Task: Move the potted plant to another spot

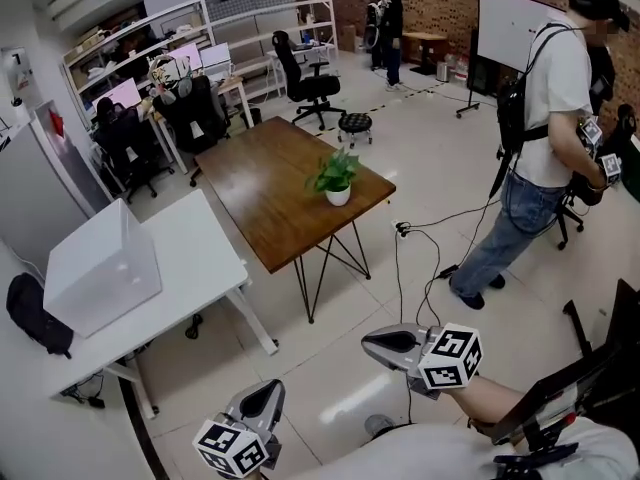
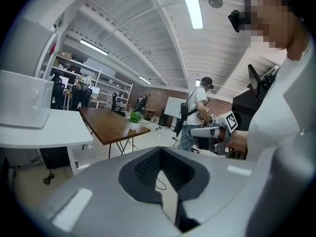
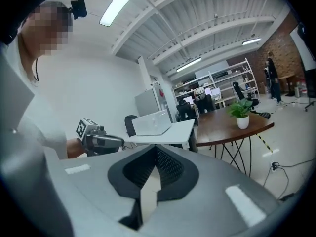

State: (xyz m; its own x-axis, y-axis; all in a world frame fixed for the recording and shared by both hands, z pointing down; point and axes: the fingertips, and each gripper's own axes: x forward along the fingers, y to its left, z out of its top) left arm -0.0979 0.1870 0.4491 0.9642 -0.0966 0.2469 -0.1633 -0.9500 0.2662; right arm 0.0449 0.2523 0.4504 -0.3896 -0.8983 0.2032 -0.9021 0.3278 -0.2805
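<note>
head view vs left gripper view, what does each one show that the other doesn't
Only the head view: the left claw from outside, with its marker cube. Only the left gripper view: the ceiling lights, the wearer's head camera, that claw's pads, closed on nothing. Both: the plant on the brown table, the white table, the box, the right claw, a backpack wearer.
</note>
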